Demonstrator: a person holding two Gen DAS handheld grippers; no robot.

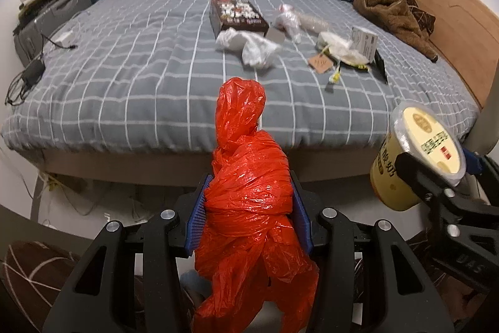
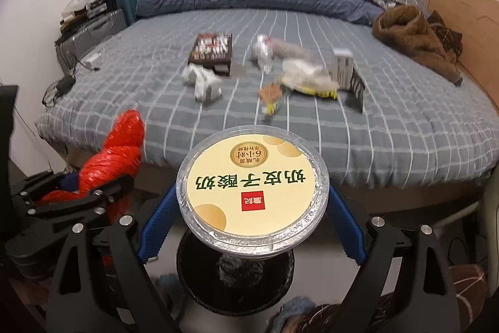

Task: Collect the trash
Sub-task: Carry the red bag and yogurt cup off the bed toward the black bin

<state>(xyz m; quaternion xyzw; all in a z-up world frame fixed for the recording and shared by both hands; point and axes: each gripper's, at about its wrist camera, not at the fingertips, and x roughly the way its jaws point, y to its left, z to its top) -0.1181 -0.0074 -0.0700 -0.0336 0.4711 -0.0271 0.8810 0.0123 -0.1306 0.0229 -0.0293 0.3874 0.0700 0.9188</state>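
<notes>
- The left gripper (image 1: 249, 208) is clamped on a bunched red plastic bag (image 1: 249, 192), whose long axis stands upright between the blue pads and points toward the far bed (image 1: 124, 83); more of the bag hangs below the fingers.
- Seen from the right wrist, the bag (image 2: 115, 158) sits left of and near the yogurt cup (image 2: 252, 192), the two apart.
- The right gripper (image 2: 252, 208) is closed on the cup's sides, lid facing the camera; a dark round bin (image 2: 234, 286) lies directly beneath it.
- The cup looks set to drop downward, and the right hand is the nearer one to the bin.
- Far on the bed lie a dark box (image 1: 237, 14), crumpled white plastic (image 1: 249, 46) and wrappers (image 1: 343, 49), still uncollected, well apart from both grippers.
</notes>
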